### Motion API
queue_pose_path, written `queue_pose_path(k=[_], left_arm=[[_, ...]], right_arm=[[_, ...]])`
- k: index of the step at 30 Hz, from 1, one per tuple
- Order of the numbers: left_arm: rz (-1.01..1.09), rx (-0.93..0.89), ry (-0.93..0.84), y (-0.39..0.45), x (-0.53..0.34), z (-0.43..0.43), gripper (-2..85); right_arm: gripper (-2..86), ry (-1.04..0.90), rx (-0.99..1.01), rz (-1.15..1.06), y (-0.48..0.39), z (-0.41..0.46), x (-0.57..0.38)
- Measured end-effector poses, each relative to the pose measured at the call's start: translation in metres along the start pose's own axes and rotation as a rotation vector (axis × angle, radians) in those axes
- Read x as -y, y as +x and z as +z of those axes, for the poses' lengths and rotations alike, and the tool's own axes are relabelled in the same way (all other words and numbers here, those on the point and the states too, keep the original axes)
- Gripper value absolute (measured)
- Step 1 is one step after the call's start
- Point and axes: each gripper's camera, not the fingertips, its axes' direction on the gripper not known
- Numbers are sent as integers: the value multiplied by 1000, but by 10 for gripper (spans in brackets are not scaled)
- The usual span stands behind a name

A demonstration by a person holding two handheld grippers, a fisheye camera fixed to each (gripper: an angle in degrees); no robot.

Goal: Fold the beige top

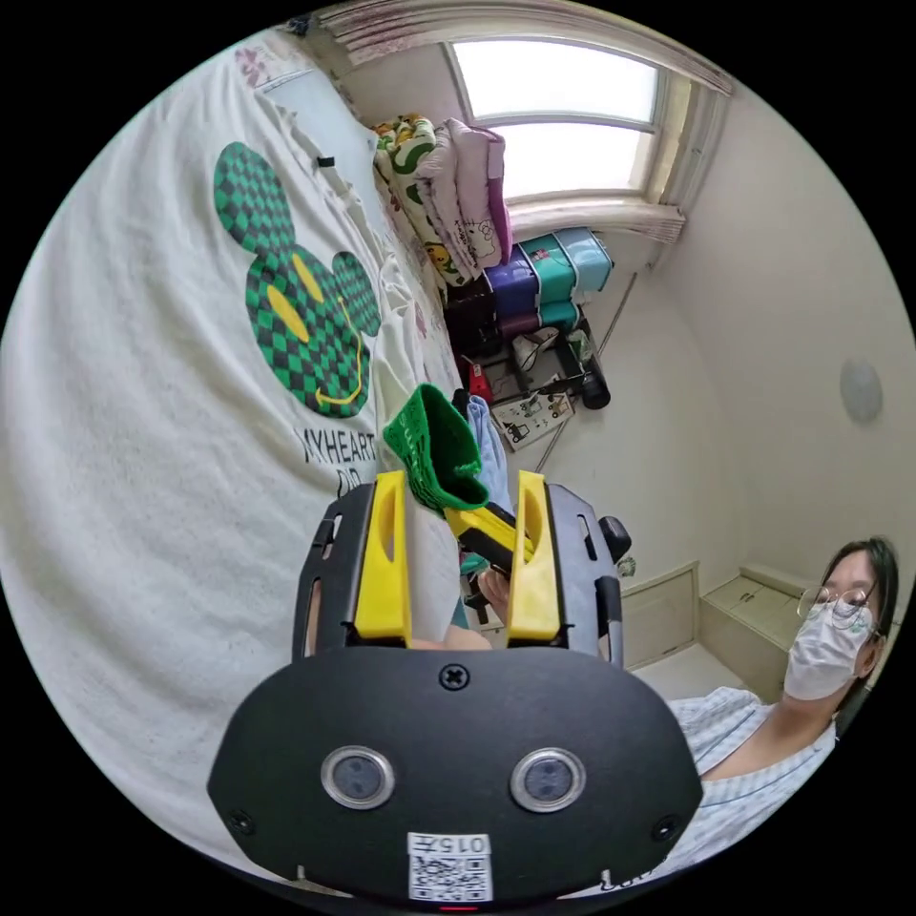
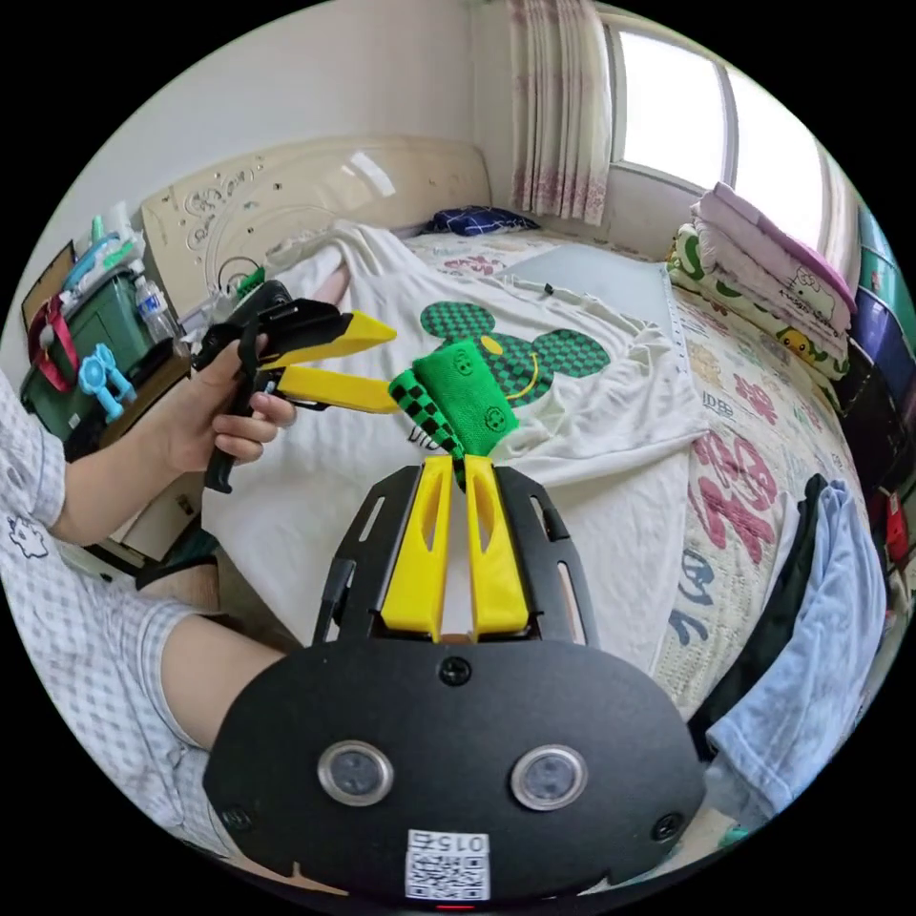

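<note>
The beige top (image 2: 401, 448) lies spread flat on the bed, its green checkered mouse-face print (image 2: 520, 348) facing up. In the left gripper view the top (image 1: 143, 401) spans the left side. My right gripper (image 2: 461, 465) is shut on a small green checkered cloth (image 2: 463, 391) and holds it above the top's lower part. My left gripper (image 2: 391, 367), held in a hand, stands open just left of that cloth. In the left gripper view my left gripper (image 1: 460, 482) is open, with the green cloth (image 1: 434, 448) and the right gripper (image 1: 491, 534) between its jaws.
A light blue garment and a dark one (image 2: 811, 611) lie at the bed's edge. Folded blankets (image 2: 763, 258) are stacked by the window, beside coloured storage boxes (image 1: 544, 277). The headboard (image 2: 315, 200) stands behind the top. A person wearing a mask (image 1: 821, 649) sits close by.
</note>
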Motion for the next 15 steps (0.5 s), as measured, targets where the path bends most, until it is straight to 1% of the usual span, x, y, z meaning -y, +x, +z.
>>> queue_pose_path(k=[3, 5, 7, 9, 11, 12, 15], left_arm=[[-19, 30, 3, -4, -18, 8, 169], [-31, -6, -7, -4, -24, 13, 167], [-46, 3, -1, -4, -30, 15, 157], [-29, 97, 8, -2, -35, 20, 135], [-15, 141, -12, -3, -36, 28, 108], [-9, 142, -34, -4, -37, 34, 75], [-26, 153, -62, 3, -42, 39, 15]], right_arm=[[13, -40, -105, -20, -28, 19, -33], [11, -61, -131, -10, -36, 29, -51], [9, -67, -133, 26, -36, 36, -71], [6, -60, -105, 97, -30, 43, -98], [3, -34, -71, 145, -24, 46, -118], [0, -20, -48, 177, -20, 48, -131], [-3, 22, 15, 226, -12, 49, -159]])
